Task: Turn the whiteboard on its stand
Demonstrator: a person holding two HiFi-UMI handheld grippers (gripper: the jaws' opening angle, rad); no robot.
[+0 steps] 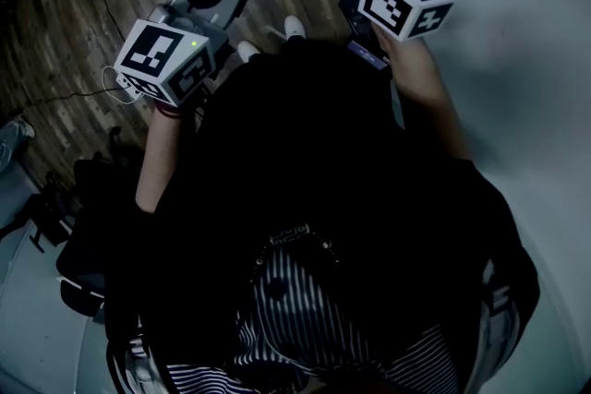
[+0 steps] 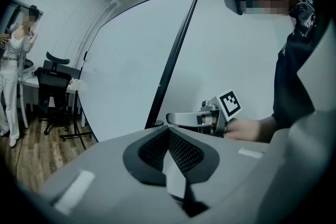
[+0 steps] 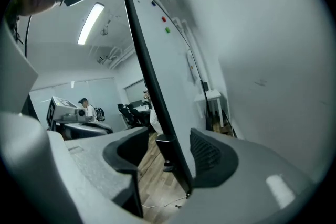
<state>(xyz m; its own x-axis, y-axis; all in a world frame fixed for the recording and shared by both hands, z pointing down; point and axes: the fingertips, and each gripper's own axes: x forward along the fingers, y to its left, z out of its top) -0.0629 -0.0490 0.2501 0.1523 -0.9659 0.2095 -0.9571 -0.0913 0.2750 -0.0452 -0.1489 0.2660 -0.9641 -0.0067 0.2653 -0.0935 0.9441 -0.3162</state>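
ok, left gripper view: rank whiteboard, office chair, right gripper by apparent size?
1. whiteboard, by far the largest.
2. office chair and right gripper look about alike; the gripper is nearer the camera, so no ranking between them.

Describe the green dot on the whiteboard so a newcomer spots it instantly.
In the right gripper view, start at the large whiteboard whose dark edge rises between the right hand-held gripper's open jaws. Near the top, beside that edge, three small coloured dots sit in a slanting row. The green dot is the lowest, directly under the red dot; the blue dot is highest.
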